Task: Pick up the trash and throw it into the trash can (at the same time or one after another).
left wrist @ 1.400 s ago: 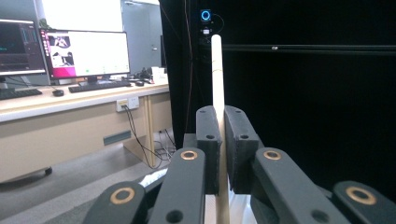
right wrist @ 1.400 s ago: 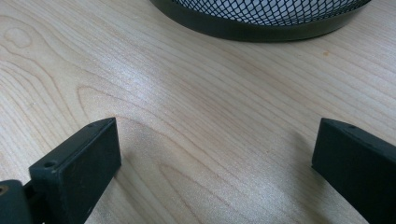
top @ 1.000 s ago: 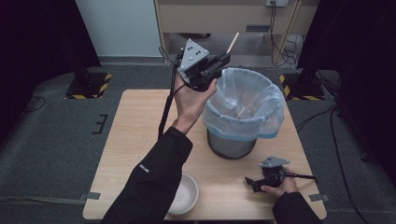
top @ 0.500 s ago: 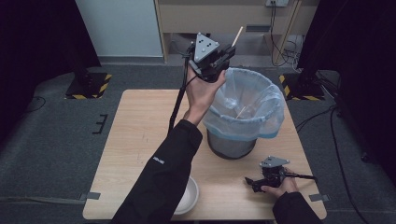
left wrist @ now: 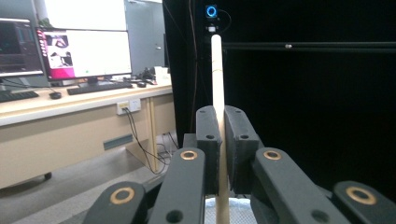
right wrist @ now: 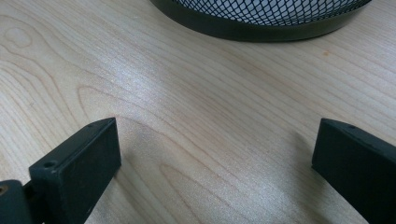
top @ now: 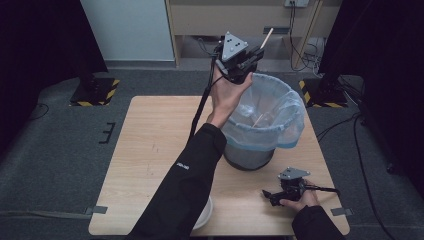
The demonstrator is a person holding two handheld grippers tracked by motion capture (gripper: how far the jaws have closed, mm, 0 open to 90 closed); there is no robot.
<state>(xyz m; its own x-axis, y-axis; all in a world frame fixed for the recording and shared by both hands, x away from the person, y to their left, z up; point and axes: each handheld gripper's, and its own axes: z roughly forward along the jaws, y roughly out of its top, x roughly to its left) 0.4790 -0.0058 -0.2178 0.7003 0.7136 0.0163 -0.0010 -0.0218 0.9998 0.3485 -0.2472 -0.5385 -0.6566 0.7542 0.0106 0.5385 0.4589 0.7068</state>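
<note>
High view: the left tongs (top: 250, 55) are raised above the far rim of the mesh waste bin (top: 248, 156), which is lined with a pale blue bag (top: 280, 120), and they are clamped on a wooden chopstick (top: 266, 38) that juts up and away from them. A second chopstick (top: 258, 120) lies inside the bag. The step in hand looks like carrying the stick over the bin to drop it; the next move probably calls for bringing the tongs fully over the bag's mouth, tipping the stick down and letting go so it falls inside and not on the rim. The left arm is stretched forward, palm up under the tool. The right tongs (top: 267, 195) rest low on the table (top: 150, 145) near the bin's base. A white bowl (top: 206, 220) sits at the near edge.

Left gripper view: both jaws press the chopstick (left wrist: 217, 84) between them; it stands nearly upright, with a desk and monitor (left wrist: 84, 51) behind.

Right gripper view: the jaws stand wide apart with nothing between them, just above the table (right wrist: 187, 121), the bin's base (right wrist: 261, 28) ahead.
</note>
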